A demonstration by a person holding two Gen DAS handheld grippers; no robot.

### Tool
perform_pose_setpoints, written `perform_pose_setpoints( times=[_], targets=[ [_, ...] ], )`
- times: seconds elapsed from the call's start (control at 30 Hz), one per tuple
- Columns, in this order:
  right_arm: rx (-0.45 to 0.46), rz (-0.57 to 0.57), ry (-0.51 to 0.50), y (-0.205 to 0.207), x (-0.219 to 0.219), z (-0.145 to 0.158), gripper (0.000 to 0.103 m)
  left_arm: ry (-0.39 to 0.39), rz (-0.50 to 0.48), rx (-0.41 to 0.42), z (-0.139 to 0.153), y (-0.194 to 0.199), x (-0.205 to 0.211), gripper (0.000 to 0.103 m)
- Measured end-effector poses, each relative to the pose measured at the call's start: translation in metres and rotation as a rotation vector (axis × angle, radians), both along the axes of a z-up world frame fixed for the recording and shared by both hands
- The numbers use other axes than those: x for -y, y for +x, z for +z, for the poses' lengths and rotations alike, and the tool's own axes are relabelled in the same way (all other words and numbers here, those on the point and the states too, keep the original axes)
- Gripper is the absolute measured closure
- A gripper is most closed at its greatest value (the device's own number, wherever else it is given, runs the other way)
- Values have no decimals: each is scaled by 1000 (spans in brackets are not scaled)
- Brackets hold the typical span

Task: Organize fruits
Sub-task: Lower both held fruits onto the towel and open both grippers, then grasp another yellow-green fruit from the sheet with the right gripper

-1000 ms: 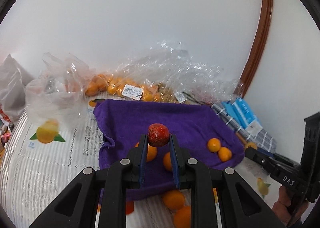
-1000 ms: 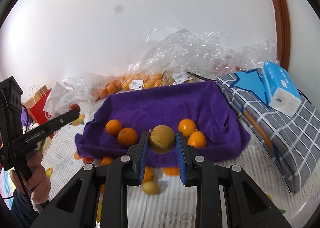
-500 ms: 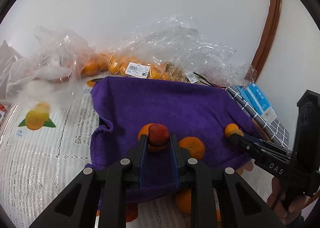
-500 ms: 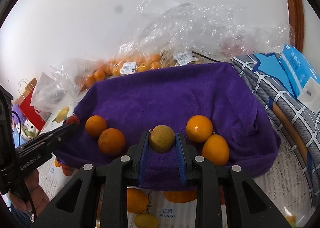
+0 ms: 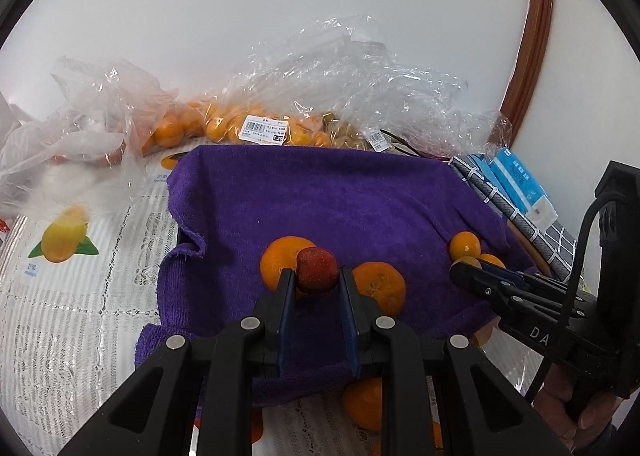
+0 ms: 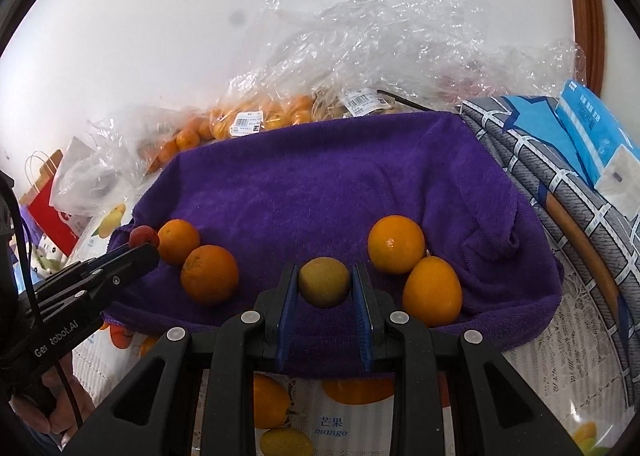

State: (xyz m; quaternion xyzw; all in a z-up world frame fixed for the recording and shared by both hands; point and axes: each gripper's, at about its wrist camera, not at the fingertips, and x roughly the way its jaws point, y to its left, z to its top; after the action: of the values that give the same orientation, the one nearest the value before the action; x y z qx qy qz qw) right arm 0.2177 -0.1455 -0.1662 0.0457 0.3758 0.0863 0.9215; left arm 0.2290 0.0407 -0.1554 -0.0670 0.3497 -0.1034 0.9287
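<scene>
A crinkled clear plastic bag (image 6: 256,115) of small oranges lies against the wall behind a fuzzy purple towel (image 6: 320,183) spread on the lace-patterned bench (image 5: 72,296). On the towel sit four smooth round oranges: two touching at the left (image 6: 209,274) and two touching at the right (image 6: 396,244). The left tongs (image 5: 316,276) pinch a small speckled red fruit (image 5: 317,270) just above the left pair, while the right tongs (image 6: 324,284) clamp a dull yellow-brown round fruit (image 6: 324,282) over the towel's front edge, between the two pairs.
</scene>
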Motion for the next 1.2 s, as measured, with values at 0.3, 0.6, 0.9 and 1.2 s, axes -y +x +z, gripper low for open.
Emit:
perform_pose_setpoints(
  times=[0.3,0.6,0.9,1.2],
  targets=[
    [11,-31,24,-4,7,4,52,-25,-4,11,1,0,-4,75],
    [55,-79,-9,-13,14,10,48,-13,-11,47,4,-5,0,75],
    [89,-115,10,-19,24,16,48,-29,21,80,10,-7,-8,75],
    [78,-91,-39,-42,17,28,48,-82,32,76,14,-7,-19,75]
  ],
)
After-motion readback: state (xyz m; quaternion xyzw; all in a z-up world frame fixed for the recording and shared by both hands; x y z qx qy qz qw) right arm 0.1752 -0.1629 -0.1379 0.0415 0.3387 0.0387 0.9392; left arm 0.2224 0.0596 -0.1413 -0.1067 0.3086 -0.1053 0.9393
